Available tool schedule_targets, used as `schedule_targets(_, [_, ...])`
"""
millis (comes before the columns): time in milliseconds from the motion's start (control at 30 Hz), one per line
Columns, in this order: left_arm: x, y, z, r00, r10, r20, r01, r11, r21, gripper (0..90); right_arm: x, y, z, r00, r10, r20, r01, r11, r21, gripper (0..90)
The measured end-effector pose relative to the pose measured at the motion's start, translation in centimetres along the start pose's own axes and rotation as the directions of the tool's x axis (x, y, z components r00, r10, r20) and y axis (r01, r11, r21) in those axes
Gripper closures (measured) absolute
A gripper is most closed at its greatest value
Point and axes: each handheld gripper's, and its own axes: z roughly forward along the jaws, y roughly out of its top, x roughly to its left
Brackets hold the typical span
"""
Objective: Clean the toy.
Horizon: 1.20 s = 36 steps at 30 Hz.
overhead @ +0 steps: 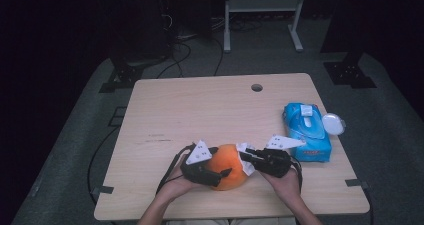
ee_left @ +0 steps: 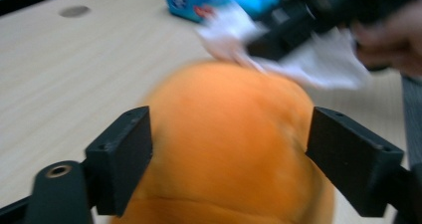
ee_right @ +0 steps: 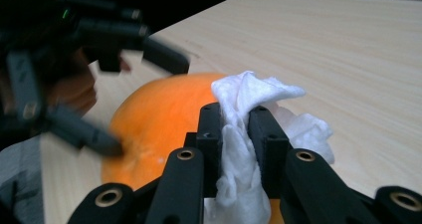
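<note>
Orange, round and matte: a pumpkin-like ball [overhead: 229,166] sits on the pale wood table [overhead: 215,110], close to the near edge and between the two hands.

Left gripper [overhead: 212,175]: its jaws stand wide to either side of the ball; in the left gripper view both pads flank the orange flanks, and whether they press on it I cannot tell (that picture is blurred).

Right gripper [overhead: 250,160]: jaws narrow, pinched on a white tissue [ee_right: 244,149] that bunches up between the pads and spills over the top of the ball. The tissue touches the ball's upper right side.

Edges and room: little table is left between the ball and the near edge, where the forearms come in. To the right, a blue tissue pack [overhead: 306,131] lies near the right edge, just beside the right gripper, with a small white round lid [overhead: 333,123] touching its far side. Left and far halves of the tabletop are bare wood, apart from a round cable hole [overhead: 257,87] near the far edge.

Surroundings: grey carpet, dark room, cables on the floor behind, legs of a metal frame [overhead: 262,15] at the back.
</note>
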Motion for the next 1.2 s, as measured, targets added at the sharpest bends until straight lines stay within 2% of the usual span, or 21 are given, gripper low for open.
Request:
schedule_targets(33, [0.3, -0.1, 0.1, 0.9997, 0.000, -0.024, 0.000, 1.0000, 0.007, 10.8, 0.1, 0.0, 0.0, 0.9999, -0.007, -0.013, 0.007, 0.9999, 0.008, 76.5])
schedule_targets(67, [0.6, -0.5, 0.4, 0.9997, -0.015, -0.020, 0.015, 0.9999, 0.009, 9.2, 0.3, -0.1, 0.1, 0.9996, -0.017, -0.021, 0.017, 0.9998, 0.013, 76.5])
schedule_targets(167, [1.1, -1.5, 1.1, 0.9944, -0.101, 0.032, 0.100, 0.9946, 0.027, 9.2, 0.6, 0.0, 0.2, 0.9994, -0.034, -0.012, 0.034, 0.9991, 0.024, 76.4])
schedule_targets(200, [1.1, -1.6, 1.2, 0.9913, -0.119, 0.057, 0.117, 0.9926, 0.033, 13.0, 0.6, 0.0, 0.2, 0.9994, -0.031, -0.012, 0.032, 0.9992, 0.024, 76.3])
schedule_targets(267, [0.7, -1.1, 1.0, 0.9975, -0.064, 0.030, 0.063, 0.9971, 0.044, 26.3, 0.3, 0.0, 0.2, 0.9998, -0.017, -0.009, 0.017, 0.9997, 0.019, 76.3])
schedule_targets(333, [0.1, -0.7, 0.9, 0.9994, 0.000, -0.034, 0.001, 0.9998, 0.022, 37.9, 0.2, 0.0, 0.2, 1.0000, -0.002, -0.006, 0.002, 1.0000, 0.010, 76.3])
schedule_targets(400, [-0.6, -0.3, 1.1, 0.9942, 0.064, -0.087, -0.065, 0.9979, -0.009, 42.0, -0.1, 0.2, -0.1, 1.0000, 0.004, 0.006, -0.004, 1.0000, -0.002, 76.2])
schedule_targets(500, [-1.1, 0.3, 1.1, 0.9794, 0.150, -0.135, -0.157, 0.9868, -0.039, 42.5, -0.6, 0.4, -0.6, 0.9997, 0.022, 0.012, -0.021, 0.9991, -0.038, 76.2])
schedule_targets(600, [-2.0, 0.2, 1.5, 0.9731, 0.212, -0.091, -0.216, 0.9755, -0.040, 40.3, -0.4, 1.1, -1.2, 0.9999, 0.011, 0.013, -0.010, 0.9964, -0.084, 76.2])
schedule_targets(667, [-2.5, 0.3, 1.5, 0.9742, 0.219, -0.056, -0.221, 0.9742, -0.043, 35.4, -0.2, 1.2, -1.1, 0.9998, -0.001, 0.018, 0.002, 0.9969, -0.078, 76.2])
schedule_targets(700, [-2.4, 0.3, 1.4, 0.9774, 0.207, -0.041, -0.209, 0.9770, -0.042, 30.4, -0.4, 0.8, -0.8, 0.9998, -0.004, 0.021, 0.005, 0.9979, -0.064, 76.3])
schedule_targets(733, [-2.0, 0.4, 1.1, 0.9855, 0.169, -0.013, -0.170, 0.9841, -0.052, 26.7, -0.5, 0.6, -0.7, 0.9998, 0.005, 0.017, -0.004, 0.9983, -0.057, 76.3])
schedule_targets(800, [-1.0, 0.3, 0.6, 0.9976, 0.068, -0.013, -0.069, 0.9951, -0.071, 19.8, -0.7, 0.0, -0.5, 0.9997, 0.004, 0.026, -0.003, 0.9991, -0.041, 76.4])
schedule_targets(867, [-0.2, -0.1, 0.7, 0.9996, -0.013, -0.023, 0.012, 0.9983, -0.058, 12.6, -0.5, -0.1, -0.6, 0.9992, -0.015, 0.037, 0.016, 0.9993, -0.033, 76.4])
schedule_targets(933, [0.4, -0.8, 1.0, 0.9974, -0.069, 0.017, 0.070, 0.9973, -0.025, 10.8, -0.1, 0.0, -0.6, 0.9989, -0.035, 0.031, 0.035, 0.9992, -0.019, 76.4])
schedule_targets(967, [0.4, -1.0, 1.2, 0.9967, -0.071, 0.040, 0.072, 0.9974, -0.011, 13.5, 0.2, 0.1, -0.5, 0.9983, -0.050, 0.030, 0.051, 0.9986, -0.015, 76.4])
schedule_targets(1033, [0.1, -1.1, 1.0, 0.9994, -0.014, 0.030, 0.015, 0.9997, -0.021, 26.2, 0.9, 0.5, -0.5, 0.9977, -0.065, 0.019, 0.065, 0.9977, -0.019, 76.4])
schedule_targets(1067, [-0.3, -1.0, 0.9, 0.9993, 0.035, 0.010, -0.034, 0.9988, -0.035, 30.9, 1.1, 0.7, -0.5, 0.9965, -0.081, 0.020, 0.082, 0.9964, -0.020, 76.3])
schedule_targets(1100, [-0.8, -0.8, 0.9, 0.9965, 0.083, -0.009, -0.084, 0.9954, -0.046, 34.3, 1.4, 1.0, -0.5, 0.9949, -0.099, 0.019, 0.100, 0.9946, -0.030, 76.3])
schedule_targets(1167, [-1.5, -0.4, 0.9, 0.9914, 0.129, -0.020, -0.130, 0.9903, -0.047, 35.7, 1.4, 1.4, -0.7, 0.9951, -0.098, 0.016, 0.098, 0.9941, -0.045, 76.2])
schedule_targets(1200, [-1.8, -0.1, 0.8, 0.9883, 0.152, -0.007, -0.152, 0.9873, -0.044, 35.2, 1.3, 1.4, -0.9, 0.9949, -0.098, 0.022, 0.099, 0.9939, -0.048, 76.2])
